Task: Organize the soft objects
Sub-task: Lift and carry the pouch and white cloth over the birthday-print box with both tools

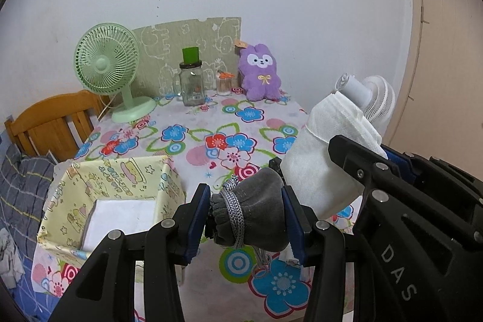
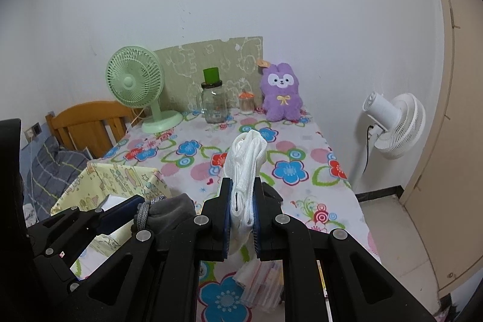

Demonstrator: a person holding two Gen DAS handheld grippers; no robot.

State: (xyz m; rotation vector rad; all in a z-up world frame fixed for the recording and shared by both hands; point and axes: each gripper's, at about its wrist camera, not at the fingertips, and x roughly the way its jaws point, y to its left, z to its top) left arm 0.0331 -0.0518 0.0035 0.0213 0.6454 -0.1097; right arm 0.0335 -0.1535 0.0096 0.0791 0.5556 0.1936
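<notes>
My left gripper (image 1: 246, 215) is shut on a grey drawstring pouch (image 1: 256, 210), held above the flowered tablecloth (image 1: 211, 122); the pouch (image 2: 169, 208) also shows at the lower left of the right wrist view. Close beside it on the right, my right gripper (image 2: 241, 212) is shut on a folded white cloth (image 2: 246, 171) that sticks up between its blue pads (image 2: 227, 213). The same white cloth (image 1: 326, 153) fills the right of the left wrist view. A yellow patterned box (image 1: 120, 195) stands open to the left of both grippers, with a white bottom.
At the back of the table stand a green desk fan (image 1: 108, 65), a glass jar with a green cup (image 1: 191, 80), a small cotton-swab jar (image 1: 225, 83) and a purple plush bunny (image 1: 261, 74). A wooden headboard (image 1: 51, 122) is left; a white floor fan (image 2: 392, 122) is right.
</notes>
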